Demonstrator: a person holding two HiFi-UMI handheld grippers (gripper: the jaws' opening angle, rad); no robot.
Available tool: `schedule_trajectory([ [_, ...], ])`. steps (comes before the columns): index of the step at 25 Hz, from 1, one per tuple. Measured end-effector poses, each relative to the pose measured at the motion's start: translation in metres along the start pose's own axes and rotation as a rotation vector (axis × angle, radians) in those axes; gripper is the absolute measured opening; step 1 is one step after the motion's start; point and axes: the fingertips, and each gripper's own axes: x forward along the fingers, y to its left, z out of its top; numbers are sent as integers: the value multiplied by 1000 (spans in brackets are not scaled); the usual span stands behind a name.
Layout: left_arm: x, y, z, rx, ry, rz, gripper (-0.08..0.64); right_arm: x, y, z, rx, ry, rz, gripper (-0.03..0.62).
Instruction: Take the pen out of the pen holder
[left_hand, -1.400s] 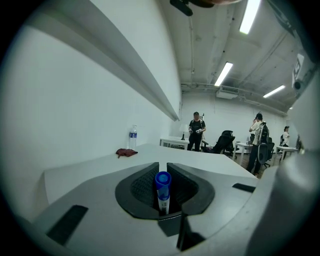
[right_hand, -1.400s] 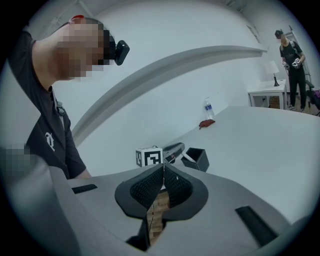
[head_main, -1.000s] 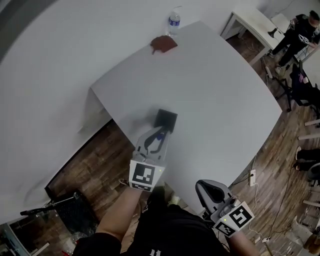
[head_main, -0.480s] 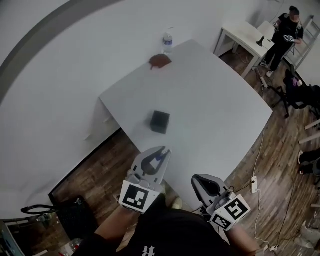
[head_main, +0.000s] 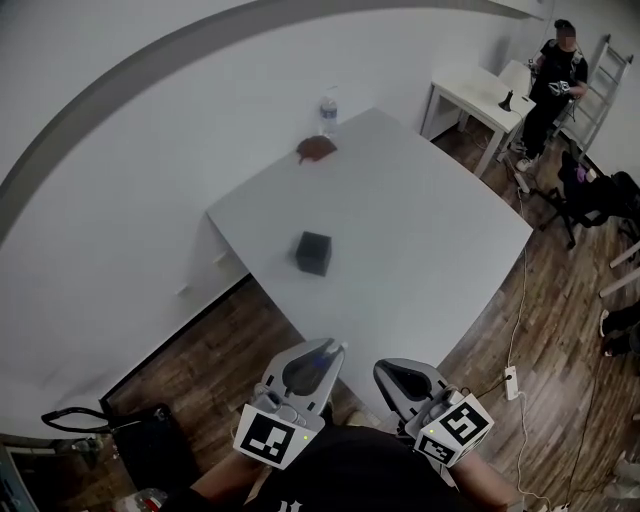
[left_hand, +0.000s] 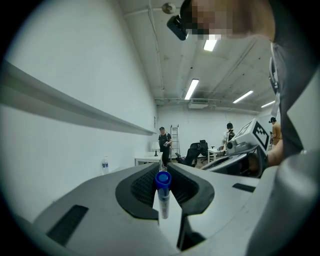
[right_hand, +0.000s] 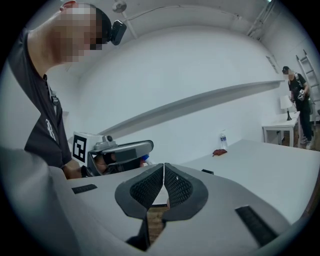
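The black square pen holder (head_main: 313, 253) stands on the white table (head_main: 420, 230), near its left edge. My left gripper (head_main: 330, 352) is off the table, close to my body, and shut on a pen (head_main: 336, 348). In the left gripper view the white pen with its blue cap (left_hand: 162, 192) stands upright between the pads (left_hand: 146, 184). My right gripper (head_main: 385, 372) is beside it, also short of the table. Its jaws (right_hand: 164, 169) are shut with nothing between them. The left gripper (right_hand: 120, 151) shows in the right gripper view.
A water bottle (head_main: 327, 108) and a reddish-brown object (head_main: 315, 149) sit at the table's far corner. A second white table (head_main: 475, 92), a standing person (head_main: 550, 70) and a chair (head_main: 600, 195) are at the far right. A black bag (head_main: 150, 440) lies on the wooden floor.
Both grippers have drawn back from the pen holder toward my body and risen. The left one carries the pen away with it. The holder now stands alone on the table.
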Motion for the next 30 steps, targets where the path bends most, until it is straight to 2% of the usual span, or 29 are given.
schedule_trajectory([
  [8, -31, -43, 12, 1, 5, 16, 48, -22, 19, 0, -42, -21, 20, 12],
  [12, -42, -56, 14, -29, 10, 28, 48, -29, 24, -1, -65, -15, 18, 12],
  [30, -40, -66, 16, -54, -1, 46, 48, -41, 25, 4, -91, -15, 14, 12],
])
